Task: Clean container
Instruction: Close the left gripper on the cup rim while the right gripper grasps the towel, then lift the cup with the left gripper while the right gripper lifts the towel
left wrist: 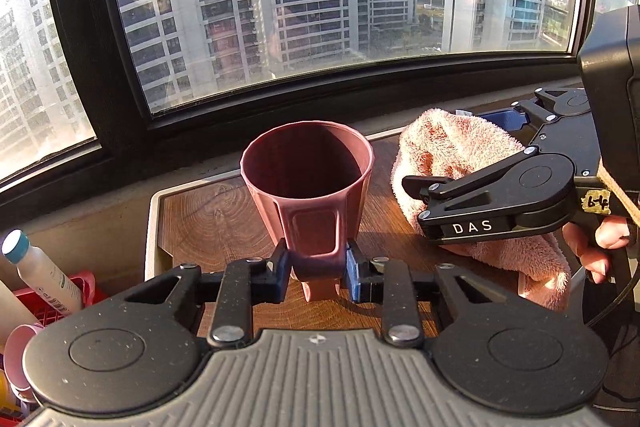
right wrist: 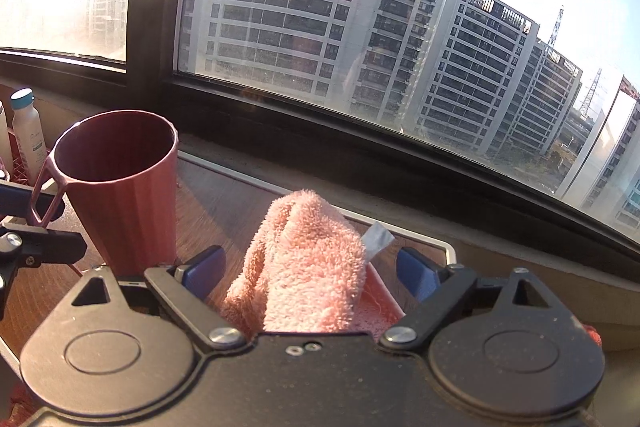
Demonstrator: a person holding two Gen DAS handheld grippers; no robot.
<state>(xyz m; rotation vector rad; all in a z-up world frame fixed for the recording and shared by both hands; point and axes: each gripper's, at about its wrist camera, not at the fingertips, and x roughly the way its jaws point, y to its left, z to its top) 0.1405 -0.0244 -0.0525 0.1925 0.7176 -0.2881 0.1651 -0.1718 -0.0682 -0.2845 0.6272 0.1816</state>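
The left gripper (left wrist: 318, 273) clamps the dusky-pink plastic cup's (left wrist: 308, 183) handle; right of the cup, the right gripper (right wrist: 310, 271) gapes around the fluffy pink cloth (right wrist: 308, 263)

Wood-grain tray by the window, with cup and towel on it

The wood-grain tray (left wrist: 208, 215) with a pale raised rim sits against the dark window sill. A dusky pink cup (left wrist: 308, 183) stands upright on it, handle toward the near edge. Just beside it, to its right in the left wrist view, a fluffy pink towel (left wrist: 452, 155) lies bunched on the tray.
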